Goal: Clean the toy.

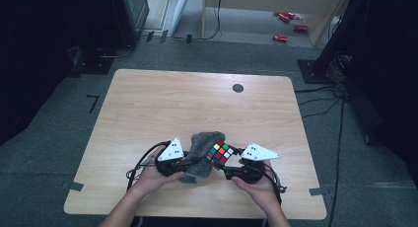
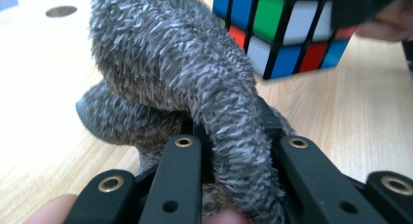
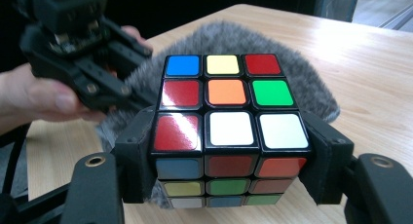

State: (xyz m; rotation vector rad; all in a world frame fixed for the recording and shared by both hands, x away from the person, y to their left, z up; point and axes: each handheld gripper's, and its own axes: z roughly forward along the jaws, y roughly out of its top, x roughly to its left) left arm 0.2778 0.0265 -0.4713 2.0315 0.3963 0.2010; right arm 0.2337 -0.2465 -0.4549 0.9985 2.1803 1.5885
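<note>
A grey furry cloth (image 1: 198, 144) lies bunched near the table's front middle. My left gripper (image 2: 233, 136) is shut on a raised fold of the grey furry cloth (image 2: 170, 73), pinched between its black jaws. Just right of the cloth, a scrambled Rubik's cube (image 1: 220, 153) is held above the table, touching or nearly touching the fur. My right gripper (image 3: 229, 141) is shut on the Rubik's cube (image 3: 229, 95), one jaw pressing each side. In the high view the left gripper (image 1: 191, 161) and right gripper (image 1: 224, 167) face each other, a hand behind each.
The wooden table (image 1: 148, 108) carries a small black round disc (image 1: 238, 88) near its far edge. Cables trail from both grippers toward the front edge. Red objects (image 1: 280, 38) lie on the floor beyond the table, and dark equipment stands at both sides.
</note>
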